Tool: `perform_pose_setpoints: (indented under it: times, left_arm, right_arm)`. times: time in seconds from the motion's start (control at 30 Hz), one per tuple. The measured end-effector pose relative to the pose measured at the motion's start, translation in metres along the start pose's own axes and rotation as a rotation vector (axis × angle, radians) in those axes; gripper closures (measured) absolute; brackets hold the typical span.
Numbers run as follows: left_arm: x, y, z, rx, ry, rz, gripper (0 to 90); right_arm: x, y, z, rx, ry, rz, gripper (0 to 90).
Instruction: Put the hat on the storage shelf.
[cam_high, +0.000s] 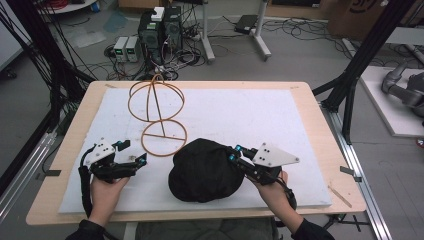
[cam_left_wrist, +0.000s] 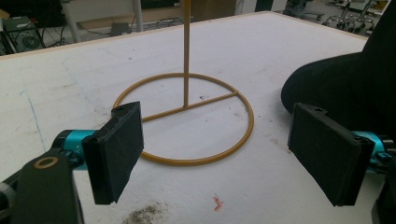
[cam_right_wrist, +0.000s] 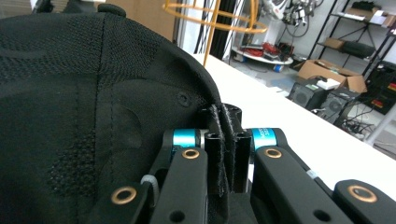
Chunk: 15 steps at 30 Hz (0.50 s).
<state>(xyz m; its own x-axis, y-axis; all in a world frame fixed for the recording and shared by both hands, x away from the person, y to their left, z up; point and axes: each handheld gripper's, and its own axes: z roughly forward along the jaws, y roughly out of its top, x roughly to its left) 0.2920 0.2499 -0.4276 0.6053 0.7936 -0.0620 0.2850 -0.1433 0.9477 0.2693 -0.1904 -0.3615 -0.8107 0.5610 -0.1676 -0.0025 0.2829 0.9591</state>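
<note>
A black cap (cam_high: 202, 170) lies on the white mat near the front middle, its mesh crown close up in the right gripper view (cam_right_wrist: 84, 93). My right gripper (cam_high: 235, 155) is shut on the cap's right edge, the fabric pinched between its jaws (cam_right_wrist: 223, 144). An orange wire hat stand (cam_high: 156, 112) rises behind the cap, its round base ring (cam_left_wrist: 187, 116) flat on the mat. My left gripper (cam_high: 135, 152) stands open left of the cap, just in front of the base ring, with nothing between its pads (cam_left_wrist: 116, 149). The cap's edge (cam_left_wrist: 345, 84) shows at the right of the left gripper view.
The white foam mat (cam_high: 250, 115) covers a wooden table (cam_high: 330, 150). Computer towers and cables (cam_high: 160, 30) sit on the floor beyond the far edge. A black frame post (cam_high: 360, 60) stands at the right.
</note>
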Motion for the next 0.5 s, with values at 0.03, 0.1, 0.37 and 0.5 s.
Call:
perform_pose_setpoints:
  times: [0.03,0.1,0.37,0.5]
  left_arm:
    - [0.000,0.000,0.000,0.000,0.002,-0.002,18.4]
    - [0.000,0.000,0.000,-0.003,0.002,-0.006,18.4]
    - [0.002,-0.001,-0.001,-0.005,0.001,-0.019,18.4]
    - [0.002,-0.001,-0.002,-0.006,-0.003,-0.024,18.4]
  right_arm:
    - [-0.001,0.002,-0.001,-0.006,-0.003,0.003,88.8]
    - [-0.004,0.006,-0.005,-0.015,-0.017,0.003,88.8]
    - [-0.022,0.032,-0.022,-0.083,-0.084,0.008,88.8]
    - [-0.032,0.049,-0.029,-0.115,-0.118,0.010,88.8]
